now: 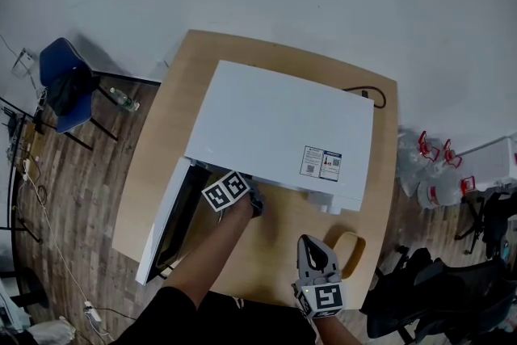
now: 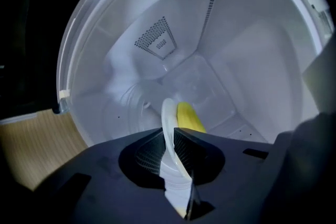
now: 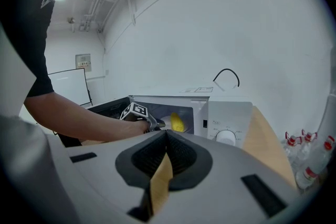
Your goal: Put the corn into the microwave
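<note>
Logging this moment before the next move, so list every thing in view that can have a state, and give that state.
microwave door: open, swung out to the left.
left claw: shut on the plate's rim, reaching inside the microwave cavity.
plate: gripped at its rim, carrying the corn.
corn: on the plate, inside the cavity.
right claw: shut, nothing between its jaws, outside the microwave.

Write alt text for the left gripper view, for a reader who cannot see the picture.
The left gripper has its jaws closed on the rim of a white plate, seen edge-on, with a yellow corn cob on it. The plate reaches into the white cavity of the open microwave. A strip of wooden table shows at lower left.
</note>
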{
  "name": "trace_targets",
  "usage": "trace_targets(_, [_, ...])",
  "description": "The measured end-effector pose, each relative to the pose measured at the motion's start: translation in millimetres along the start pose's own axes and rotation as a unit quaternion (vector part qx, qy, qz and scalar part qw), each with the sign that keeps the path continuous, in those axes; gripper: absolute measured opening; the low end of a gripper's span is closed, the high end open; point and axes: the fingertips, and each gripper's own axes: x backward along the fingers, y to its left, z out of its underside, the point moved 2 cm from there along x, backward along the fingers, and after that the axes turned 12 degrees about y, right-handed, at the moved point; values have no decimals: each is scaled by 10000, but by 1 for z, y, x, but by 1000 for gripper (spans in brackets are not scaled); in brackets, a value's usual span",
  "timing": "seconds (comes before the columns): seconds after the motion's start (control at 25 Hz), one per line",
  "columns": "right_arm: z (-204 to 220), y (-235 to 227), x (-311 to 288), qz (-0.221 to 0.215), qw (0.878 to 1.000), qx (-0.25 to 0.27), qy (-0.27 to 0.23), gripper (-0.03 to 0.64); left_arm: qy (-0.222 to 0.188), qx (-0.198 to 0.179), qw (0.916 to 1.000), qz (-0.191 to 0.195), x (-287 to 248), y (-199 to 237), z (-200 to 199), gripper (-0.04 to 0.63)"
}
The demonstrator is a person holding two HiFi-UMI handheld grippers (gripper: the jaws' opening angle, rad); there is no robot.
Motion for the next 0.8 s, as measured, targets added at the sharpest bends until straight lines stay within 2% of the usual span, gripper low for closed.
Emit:
trace_targets(0.12, [2,1,2,1,10000,-31,-15,60,49,-440,9987,-250,0,0,-3,45])
trace_targets(0.24, [5,1,3,-2,10000,-85,-23,60,163,-914,9926,-785,0,2,-1,75])
trace_targets(0.32, [6,1,4,-1,10000,-63,3,60,205,-1047,9885,-1071,2,4,2,129])
trace_targets(0.44, [3,2,5,1,10000,-82,-15,60,141,-1142,9880,-1030,4,-2,0,133])
trace_targets(0.52, [4,2,6,6,10000,-68,-20,60,161,-1387,9850,-1015,2,-4,0,146])
trace_targets(0.6, [2,4,6,-3,10000,-74,-35,60,238,-1773,9775,-1116,-2,-2,3,187])
trace_targets(0.8, [1,6,8,35,9999,-90,33,60,225,-2612,9551,-1379,-6,-1,5,210])
